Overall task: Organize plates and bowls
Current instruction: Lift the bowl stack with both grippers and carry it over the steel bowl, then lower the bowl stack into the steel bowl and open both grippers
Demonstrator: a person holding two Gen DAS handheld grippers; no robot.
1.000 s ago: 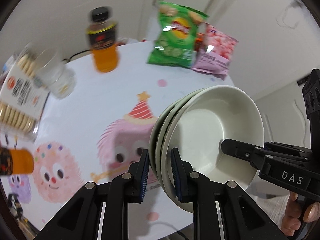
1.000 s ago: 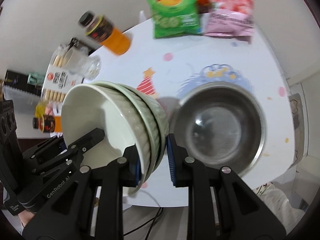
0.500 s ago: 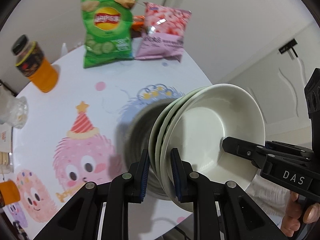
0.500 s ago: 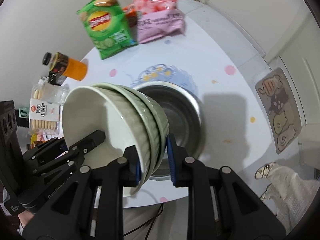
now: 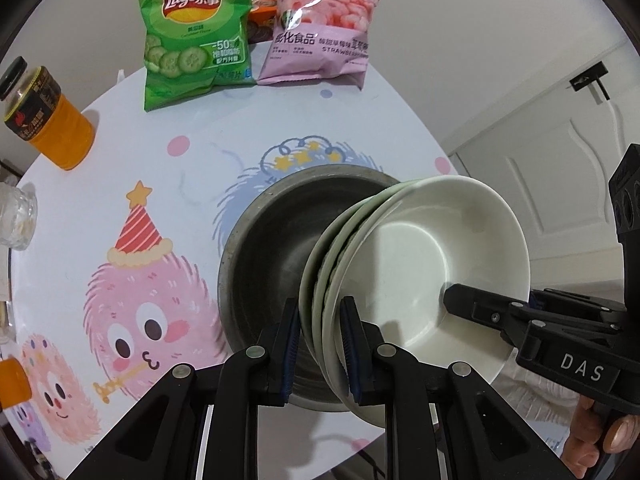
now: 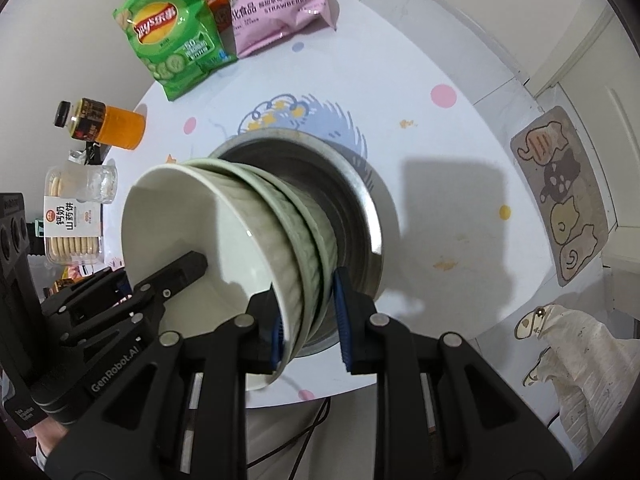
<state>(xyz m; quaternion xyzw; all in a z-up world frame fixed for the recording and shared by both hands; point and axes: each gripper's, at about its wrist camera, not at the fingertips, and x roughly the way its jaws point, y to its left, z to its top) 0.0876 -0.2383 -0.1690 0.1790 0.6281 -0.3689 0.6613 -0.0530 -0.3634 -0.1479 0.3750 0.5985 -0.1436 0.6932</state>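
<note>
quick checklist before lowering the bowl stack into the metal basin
1. Left tool clamped on the rim of the nested pale green ceramic bowls: ok.
2. Right tool clamped on the opposite rim of the same stack: ok.
3. Stack over the round stainless steel basin: ok.
4. Stack level: not ok, held on edge.
5. Basin interior free of objects: cannot tell, partly hidden by the stack.
6. Green chip bag and orange drink bottle apart from the basin: ok.
</note>
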